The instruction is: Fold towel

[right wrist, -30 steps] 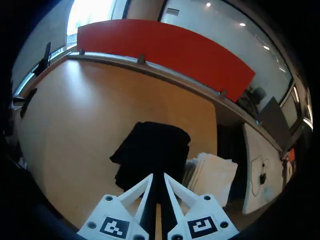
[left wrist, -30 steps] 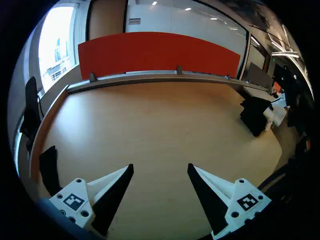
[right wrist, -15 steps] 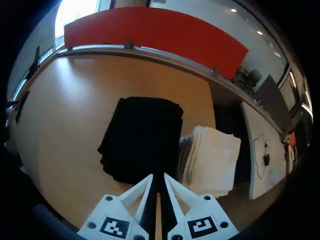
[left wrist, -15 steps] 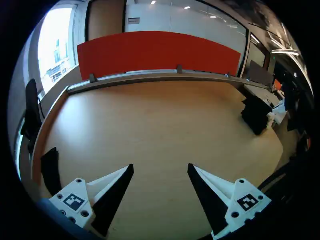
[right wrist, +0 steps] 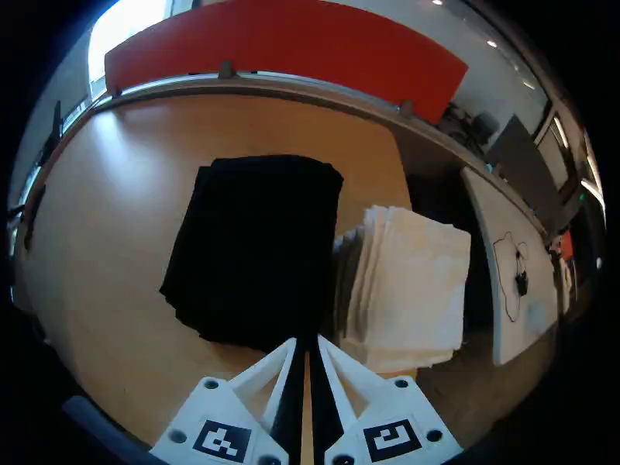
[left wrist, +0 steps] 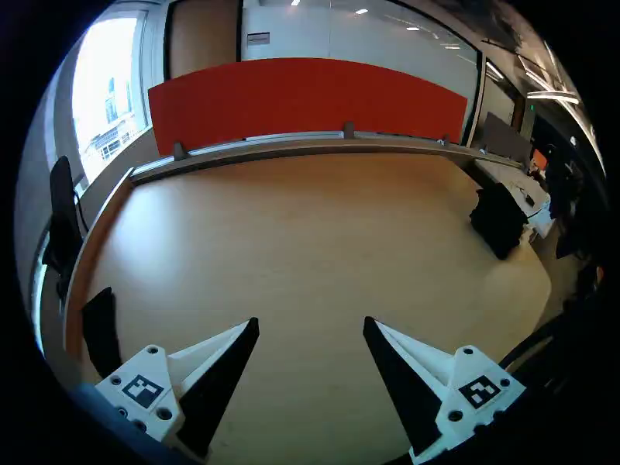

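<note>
Right gripper (right wrist: 308, 346) (pinched) before black towels (right wrist: 256, 240).

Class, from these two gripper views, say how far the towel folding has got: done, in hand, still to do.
Done: a black towel stack and a white towel stack lie folded side by side on the table. In hand: nothing; the right gripper is shut, empty, pointing at them; the left gripper is open over bare wood. Left: a towel must yet be picked up and laid out; no fold has begun.
</note>
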Demonstrator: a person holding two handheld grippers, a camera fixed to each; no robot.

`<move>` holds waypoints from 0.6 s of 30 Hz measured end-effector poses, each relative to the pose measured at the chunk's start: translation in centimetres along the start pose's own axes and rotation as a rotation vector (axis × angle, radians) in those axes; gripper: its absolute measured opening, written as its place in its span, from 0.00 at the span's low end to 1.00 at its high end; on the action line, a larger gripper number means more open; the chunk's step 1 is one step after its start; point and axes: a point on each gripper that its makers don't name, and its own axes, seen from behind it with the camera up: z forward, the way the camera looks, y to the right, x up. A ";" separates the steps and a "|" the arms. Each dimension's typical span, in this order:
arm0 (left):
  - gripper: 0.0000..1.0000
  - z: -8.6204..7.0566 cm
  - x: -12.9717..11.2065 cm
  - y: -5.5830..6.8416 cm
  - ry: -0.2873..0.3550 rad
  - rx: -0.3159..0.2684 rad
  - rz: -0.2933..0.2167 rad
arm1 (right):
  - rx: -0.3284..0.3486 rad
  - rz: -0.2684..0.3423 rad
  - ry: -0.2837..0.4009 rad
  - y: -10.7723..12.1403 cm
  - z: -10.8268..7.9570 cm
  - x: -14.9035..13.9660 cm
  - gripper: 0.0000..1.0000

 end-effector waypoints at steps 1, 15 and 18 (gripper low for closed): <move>1.00 0.0 0.0 0.0 0.000 0.001 0.001 | 0.001 0.004 -0.003 0.0 0.2 -0.2 0.04; 1.00 0.0 -0.1 0.2 -0.006 0.008 0.007 | -0.001 0.034 -0.012 0.0 1.2 -1.0 0.04; 1.00 0.0 -0.2 0.2 -0.007 0.008 0.005 | -0.003 0.034 -0.011 0.0 1.2 -1.1 0.04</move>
